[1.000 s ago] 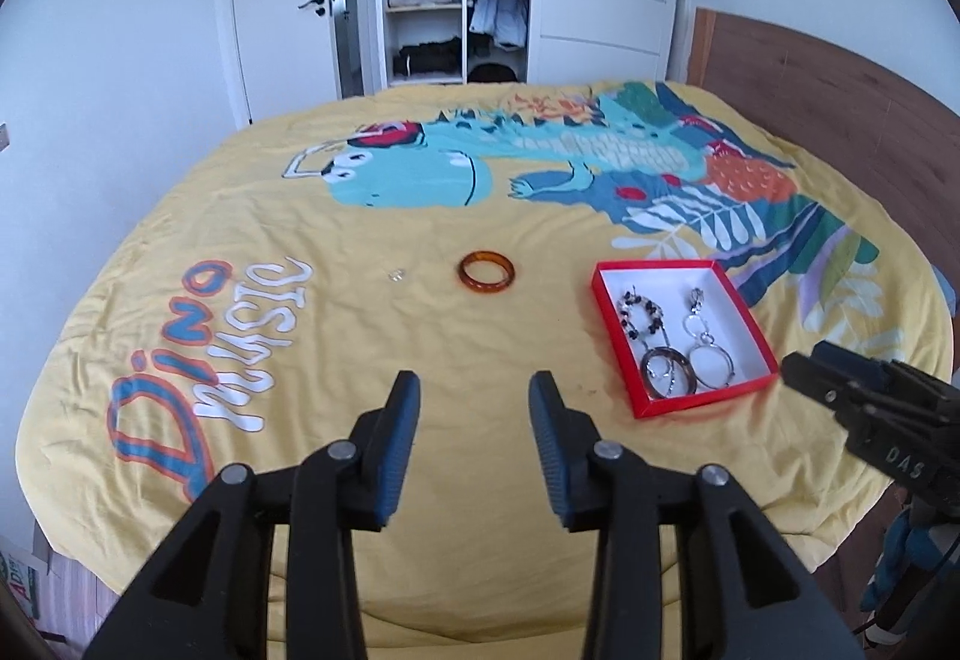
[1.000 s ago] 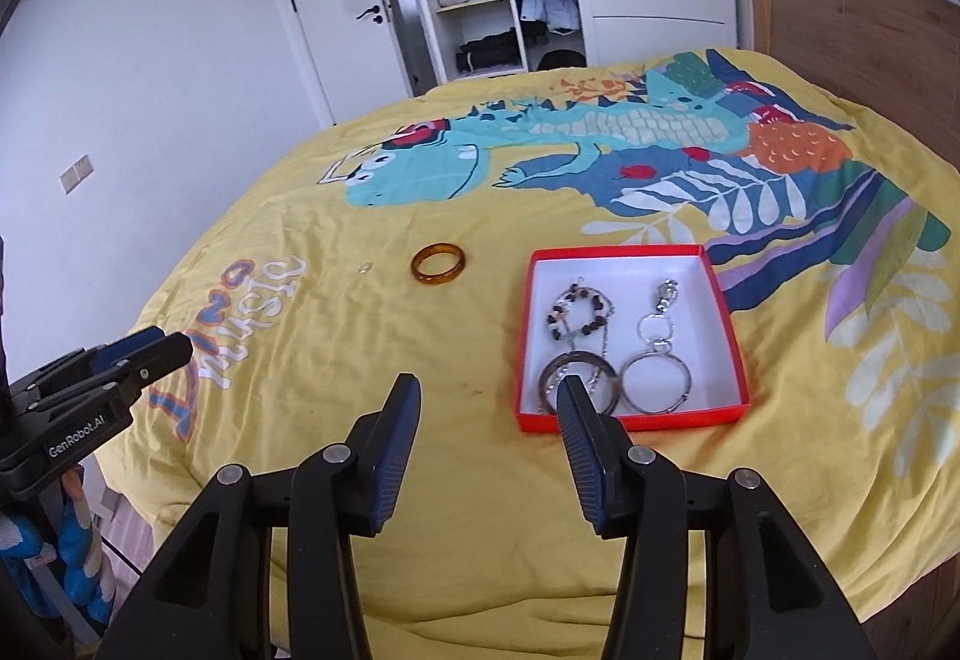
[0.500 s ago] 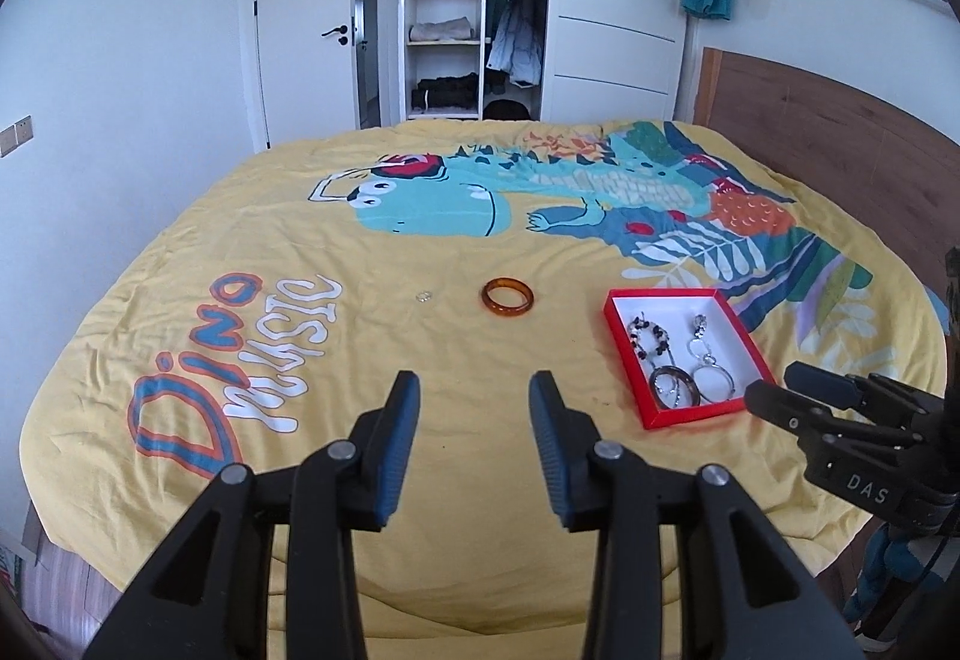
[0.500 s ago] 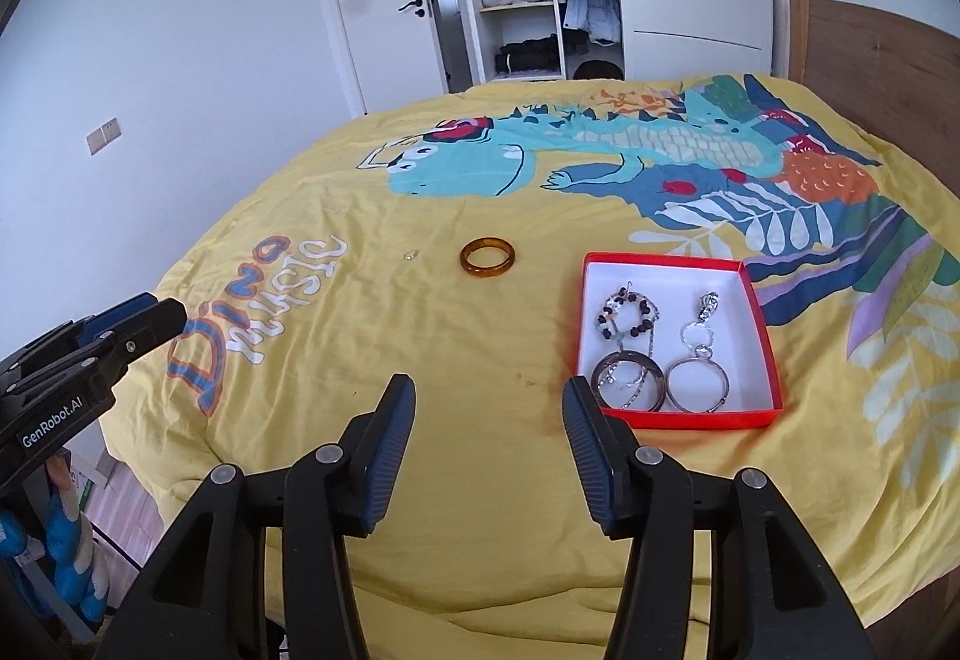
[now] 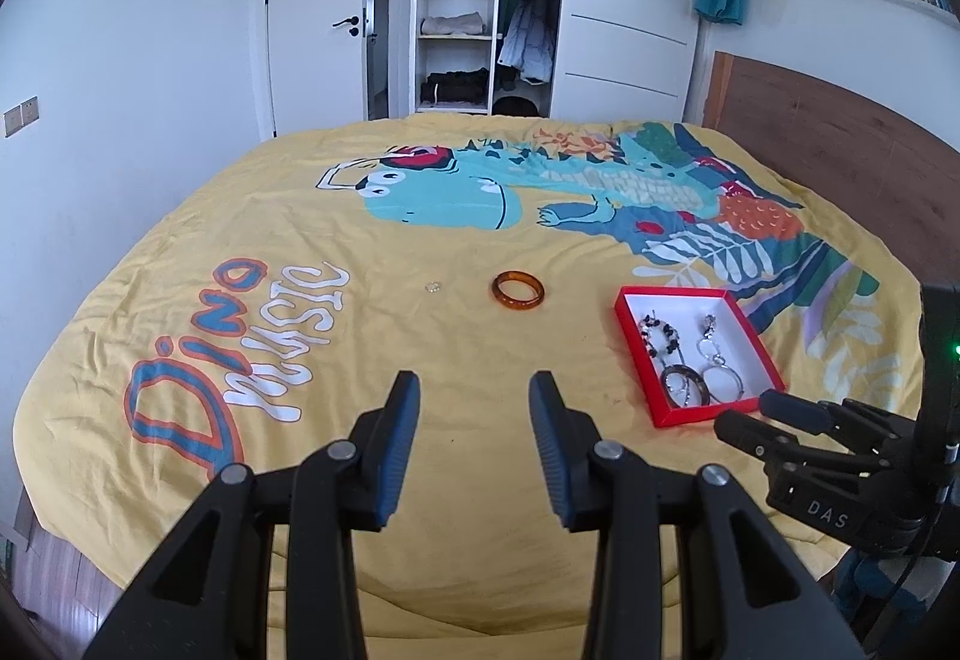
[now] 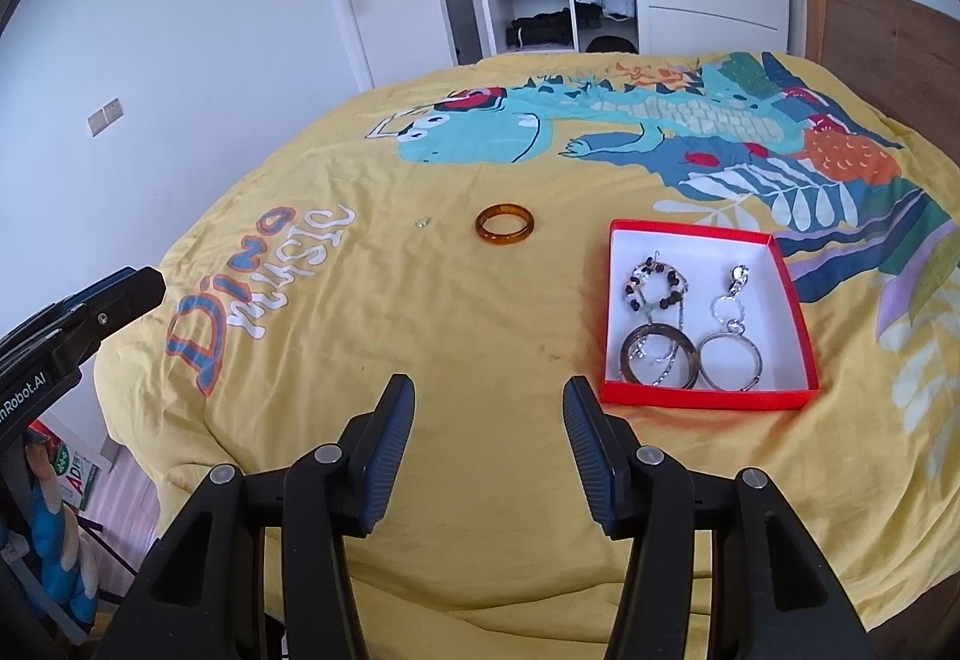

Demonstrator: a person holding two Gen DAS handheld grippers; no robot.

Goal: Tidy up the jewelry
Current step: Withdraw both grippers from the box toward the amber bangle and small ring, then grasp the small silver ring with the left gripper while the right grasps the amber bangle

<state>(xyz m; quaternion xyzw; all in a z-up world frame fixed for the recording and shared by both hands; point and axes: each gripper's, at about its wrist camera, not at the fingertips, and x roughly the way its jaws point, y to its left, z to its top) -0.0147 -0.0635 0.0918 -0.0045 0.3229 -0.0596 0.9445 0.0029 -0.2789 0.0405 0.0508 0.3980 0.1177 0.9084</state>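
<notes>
Bedspread point(image 5: 420, 570): "Dino Music"; claw point(image 5: 774, 414): "DAS".

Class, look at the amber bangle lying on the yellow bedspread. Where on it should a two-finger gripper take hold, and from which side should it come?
Grip the amber bangle across its band at the near rim, one finger inside the hole and one outside, coming down from above. It lies flat on the soft bedspread, so its outer sides offer little to pinch, while the open centre leaves room for a finger.

my left gripper point(image 5: 473, 435): black plastic arms; ribbed blue pads; silver rivets
my right gripper point(image 6: 489, 438): same black frame; blue ribbed pads point(image 6: 393, 447); silver rivets
markings: white "DAS" on right; "nRobot.AI" on left
</notes>
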